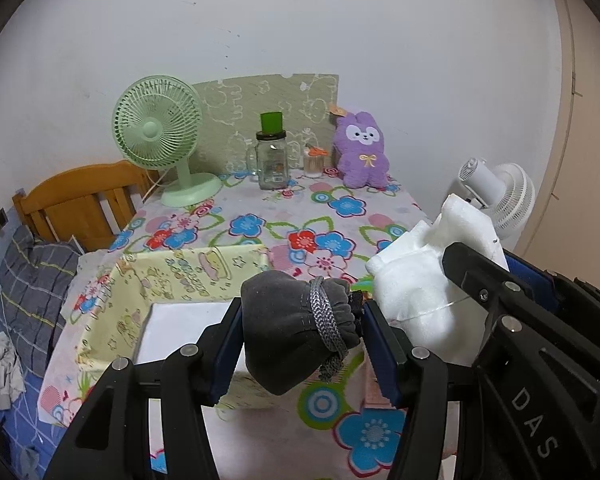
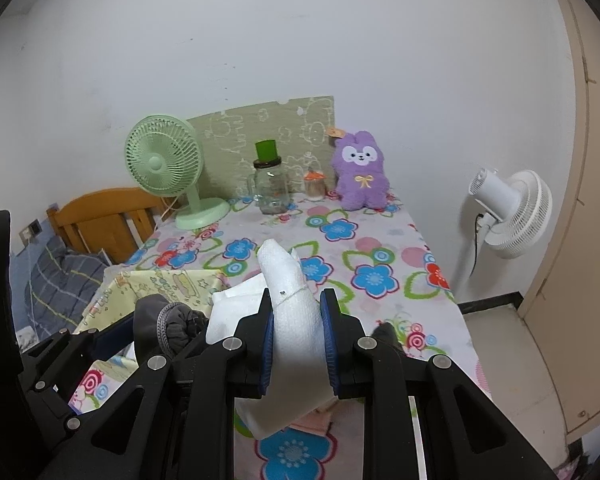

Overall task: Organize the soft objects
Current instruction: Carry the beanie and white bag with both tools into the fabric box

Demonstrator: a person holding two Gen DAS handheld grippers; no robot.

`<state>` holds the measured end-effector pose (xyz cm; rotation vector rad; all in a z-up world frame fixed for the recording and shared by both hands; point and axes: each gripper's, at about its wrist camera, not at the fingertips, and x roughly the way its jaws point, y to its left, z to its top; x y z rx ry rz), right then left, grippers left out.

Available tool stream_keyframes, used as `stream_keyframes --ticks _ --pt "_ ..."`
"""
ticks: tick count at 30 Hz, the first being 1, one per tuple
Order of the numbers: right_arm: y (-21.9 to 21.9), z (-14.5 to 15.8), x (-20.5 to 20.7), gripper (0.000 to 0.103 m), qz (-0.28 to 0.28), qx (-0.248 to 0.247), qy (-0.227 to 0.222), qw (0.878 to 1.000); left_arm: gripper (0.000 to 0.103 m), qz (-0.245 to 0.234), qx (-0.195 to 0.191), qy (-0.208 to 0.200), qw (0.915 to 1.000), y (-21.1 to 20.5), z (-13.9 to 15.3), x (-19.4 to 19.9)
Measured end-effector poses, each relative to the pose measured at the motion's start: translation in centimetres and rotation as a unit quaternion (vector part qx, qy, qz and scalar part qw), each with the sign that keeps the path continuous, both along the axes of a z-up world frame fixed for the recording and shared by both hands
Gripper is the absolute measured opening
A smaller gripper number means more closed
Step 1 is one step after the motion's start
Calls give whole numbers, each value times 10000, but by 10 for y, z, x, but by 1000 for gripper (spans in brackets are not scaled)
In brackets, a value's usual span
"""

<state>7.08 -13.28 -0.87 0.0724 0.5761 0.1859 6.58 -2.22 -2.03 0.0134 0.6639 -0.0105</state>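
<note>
A: Left wrist view. The left gripper [image 1: 302, 336] is seen clamped on a grey drawstring pouch [image 1: 296, 328], pads pressed to both sides. The pouch is held above the near edge of the flower-print tablecloth [image 1: 260, 216], over the near right corner of a yellow fabric bin [image 1: 172, 276]. Its long axis runs left to right, with the cord-tied neck turned right.

B: Anything given only by this view?

A: The bin's white floor, and the bedding [image 1: 28, 280] at far left. The white foam sheet [image 1: 416, 280] is seen side-on at right, held by the right gripper [image 1: 480, 280].

B: Right wrist view?

A: The right gripper [image 2: 296, 344] is seen closed tight on the folded white foam sheet [image 2: 292, 320], held above the near part of the table. Its long axis runs near to far, the rounded far end tilted up and left. The pouch [image 2: 168, 320] is noted just left, touching or nearly touching the foam; which cannot be told.

B: Only here?

A: The white standing fan [image 2: 512, 212] is shown whole at right. In both views a green fan [image 2: 164, 160], a glass jar [image 2: 272, 192] and a purple plush rabbit [image 2: 362, 172] are recorded at the far end.
</note>
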Motion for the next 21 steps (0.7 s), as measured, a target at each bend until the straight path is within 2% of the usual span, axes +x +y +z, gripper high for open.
stream_keyframes --ticks 13,21 --pt "49 -3 21 25 249 -53 49 9997 59 115 111 18 9999 44 -3 18" --pt "75 -11 39 25 393 -78 147 9991 59 160 90 170 9997 72 -12 35"
